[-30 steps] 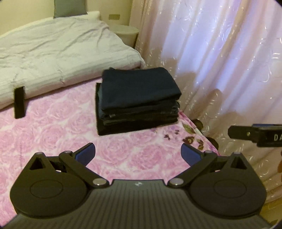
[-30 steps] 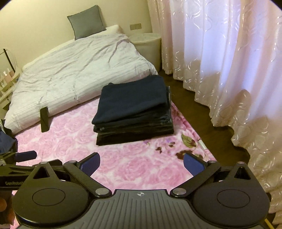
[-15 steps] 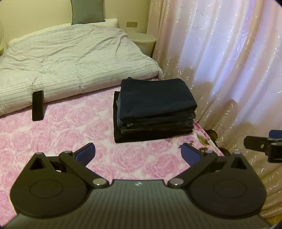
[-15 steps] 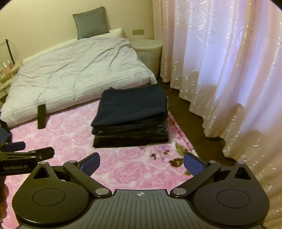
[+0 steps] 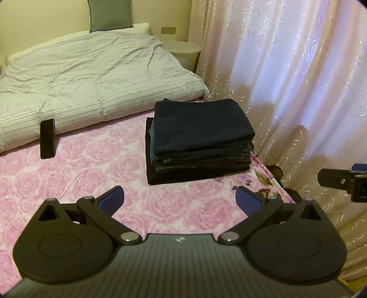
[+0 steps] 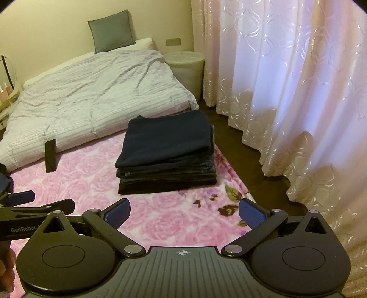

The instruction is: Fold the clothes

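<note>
- Left gripper (image 5: pixel 180 198) hangs over the pink rose blanket (image 5: pixel 91 165), jaws spread wide with nothing between the blue pads (image 5: pixel 112 199).
- Right gripper (image 6: pixel 184 212) is the same deal: jaws released, empty, held above the near end of the blanket.
- The stack of folded clothes (image 5: pixel 199 139) sits on the blanket near its right edge, ahead of both grippers and well apart from them. All dark stuff: a navy piece on top, a couple of bluish-grey layers in the middle, a black one at the bottom that sticks out a bit wider on the left.
- From the right wrist view the same stack looks tidy, fold edges facing the camera.
- A black phone (image 5: pixel 47 138) leans against the edge of the grey-white duvet (image 5: pixel 91 87), off to the left of the stack.
- Further back there's a grey pillow (image 5: pixel 110 15) against the wall and a round pale bin (image 6: pixel 187 68) in the corner by the bed.
- Pink patterned curtains (image 6: pixel 286 80) fill the right side, hanging down to the dark floor (image 6: pixel 243 155).
- The tip of the right gripper pokes in at the right edge of the left wrist view, and the left one shows at the left edge of the right wrist view, with a bit of a hand (image 6: pixel 5 272) below it.
</note>
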The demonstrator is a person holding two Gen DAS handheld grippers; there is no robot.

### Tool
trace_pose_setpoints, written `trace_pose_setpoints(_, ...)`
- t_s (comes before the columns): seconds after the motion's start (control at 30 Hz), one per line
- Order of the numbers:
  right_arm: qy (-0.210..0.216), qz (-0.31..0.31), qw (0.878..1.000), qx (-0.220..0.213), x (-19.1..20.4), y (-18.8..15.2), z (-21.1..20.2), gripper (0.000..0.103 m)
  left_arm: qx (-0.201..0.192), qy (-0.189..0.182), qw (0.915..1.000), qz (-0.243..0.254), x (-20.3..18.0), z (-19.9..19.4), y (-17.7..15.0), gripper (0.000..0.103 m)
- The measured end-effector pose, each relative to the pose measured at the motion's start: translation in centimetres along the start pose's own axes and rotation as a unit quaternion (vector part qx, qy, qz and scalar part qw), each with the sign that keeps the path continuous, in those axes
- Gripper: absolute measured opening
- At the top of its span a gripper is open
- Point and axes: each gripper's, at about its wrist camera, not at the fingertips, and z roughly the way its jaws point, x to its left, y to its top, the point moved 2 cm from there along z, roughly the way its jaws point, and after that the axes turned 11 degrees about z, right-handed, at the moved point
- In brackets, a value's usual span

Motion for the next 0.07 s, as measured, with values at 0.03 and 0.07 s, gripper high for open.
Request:
trace_pose_setpoints(0.03, 0.000, 0.000, 1.000, 0.000, 0.03, -0.01, -0.01, 0.103, -0.004, 0.004, 1.0000, 0.002, -0.05, -0.13, -0.04, 0.102)
trace_pose_setpoints(0.07, 0.000, 0.000, 1.000, 0.000, 0.05, -0.03, -0.01, 0.103, -0.008, 0.008, 0.9999, 0.005, -0.12, -0.30, -0.06, 0.102)
